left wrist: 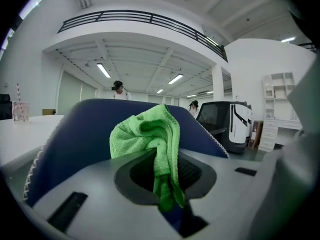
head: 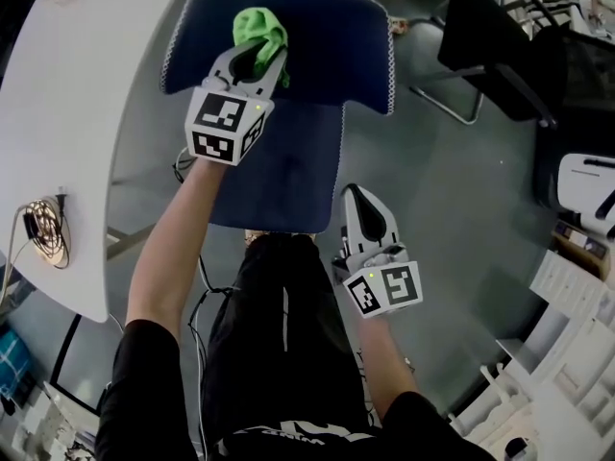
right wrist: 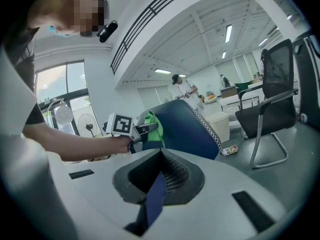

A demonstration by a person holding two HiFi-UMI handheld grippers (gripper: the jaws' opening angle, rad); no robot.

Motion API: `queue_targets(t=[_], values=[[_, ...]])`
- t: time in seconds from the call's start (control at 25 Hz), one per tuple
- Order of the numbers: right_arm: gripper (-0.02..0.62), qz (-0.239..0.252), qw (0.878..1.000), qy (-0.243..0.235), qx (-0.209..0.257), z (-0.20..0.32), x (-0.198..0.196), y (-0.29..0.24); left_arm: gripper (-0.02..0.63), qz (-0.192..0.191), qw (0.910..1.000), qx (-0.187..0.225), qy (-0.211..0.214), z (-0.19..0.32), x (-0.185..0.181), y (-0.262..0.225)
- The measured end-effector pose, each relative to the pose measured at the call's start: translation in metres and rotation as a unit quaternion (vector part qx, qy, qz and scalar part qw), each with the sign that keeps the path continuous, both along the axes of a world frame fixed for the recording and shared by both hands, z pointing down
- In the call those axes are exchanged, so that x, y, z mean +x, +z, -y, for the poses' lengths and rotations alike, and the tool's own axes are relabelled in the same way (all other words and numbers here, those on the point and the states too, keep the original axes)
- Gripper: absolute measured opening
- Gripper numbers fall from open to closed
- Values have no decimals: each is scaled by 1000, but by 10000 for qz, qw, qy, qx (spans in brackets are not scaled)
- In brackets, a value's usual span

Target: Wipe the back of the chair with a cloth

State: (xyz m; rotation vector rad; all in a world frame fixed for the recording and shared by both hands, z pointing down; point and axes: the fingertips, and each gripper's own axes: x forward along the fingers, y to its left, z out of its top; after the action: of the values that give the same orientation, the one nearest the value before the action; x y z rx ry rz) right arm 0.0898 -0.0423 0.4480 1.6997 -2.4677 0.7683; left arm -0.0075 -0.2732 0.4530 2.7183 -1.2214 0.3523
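Head view shows the white table (head: pixel 86 113) at your left and the blue chair (head: pixel 288 166) just right of it, with its back (head: pixel 336 46) on the far side. Your left gripper (head: pixel 259 60) reaches to the back and its jaws are closed on the green cloth (head: pixel 261 27), which sits bunched at the top edge. Your right gripper (head: pixel 359 203) is nearer, beside the right edge of the seat, jaws together and holding nothing.

The left gripper (head: pixel 261 58) hides the green cloth's (head: pixel 259 25) lower part; at upper right the black chair (head: pixel 485 36) runs off the top edge.
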Motion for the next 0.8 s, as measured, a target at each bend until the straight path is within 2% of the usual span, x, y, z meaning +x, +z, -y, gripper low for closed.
queue_targets(t=[0.16, 0.24, 0.36, 0.44, 0.6, 0.8], values=[[-5, 11, 9998, 171, -67, -4, 14, 2, 67, -82, 9990, -123, 419, -14, 49, 6], [-5, 0, 9997, 214, -90, -4, 16, 3, 67, -82, 9967, -172, 783, -24, 78, 9], [-4, -64, 9997, 223, -96, -4, 18, 3, 67, -275, 9884, -262, 1470, -46, 119, 8], [-5, -97, 9997, 218, -101, -5, 22, 4, 69, -471, 9841, -341, 1679, -57, 135, 4], [-3, -108, 9995, 258, -128, -5, 30, 8, 69, -708, 9820, -389, 1709, -64, 140, -5], [-3, -125, 9996, 220, -111, -2, 30, 8, 69, -561, 9896, -283, 1291, -63, 102, 1]])
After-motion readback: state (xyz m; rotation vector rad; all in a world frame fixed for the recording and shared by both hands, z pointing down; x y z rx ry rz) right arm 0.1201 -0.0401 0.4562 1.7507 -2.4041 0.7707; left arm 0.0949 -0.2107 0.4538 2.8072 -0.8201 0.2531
